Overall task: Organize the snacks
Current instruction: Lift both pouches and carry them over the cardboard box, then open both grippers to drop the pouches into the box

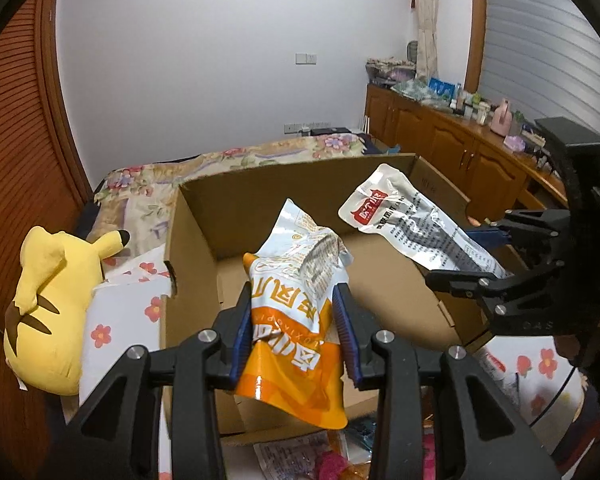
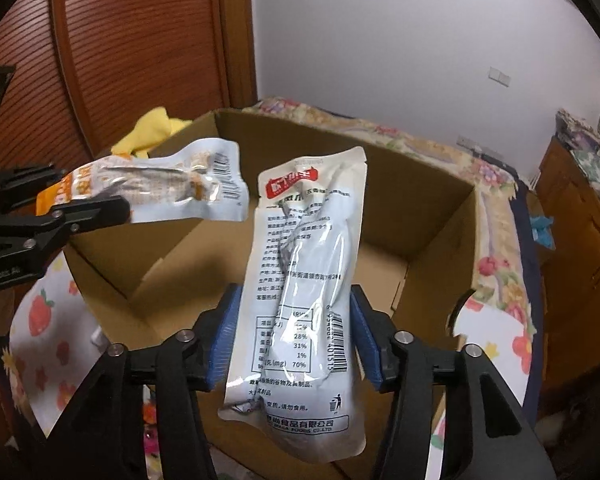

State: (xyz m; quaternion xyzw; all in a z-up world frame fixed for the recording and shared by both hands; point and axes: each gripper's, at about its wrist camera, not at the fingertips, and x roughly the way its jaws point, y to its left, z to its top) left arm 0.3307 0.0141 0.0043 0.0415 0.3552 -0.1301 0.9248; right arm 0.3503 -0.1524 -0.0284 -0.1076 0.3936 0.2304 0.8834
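My left gripper is shut on an orange and white snack packet and holds it above the open cardboard box. My right gripper is shut on a white snack packet with a red label, also held over the box. The white packet and right gripper show at the right of the left wrist view. The orange packet and left gripper show at the left of the right wrist view. The box floor in view is bare.
The box sits on a bed with a floral cover. A yellow plush toy lies left of the box. More snack packets lie below my left gripper. A wooden sideboard stands at the right, wooden louvred doors at the left.
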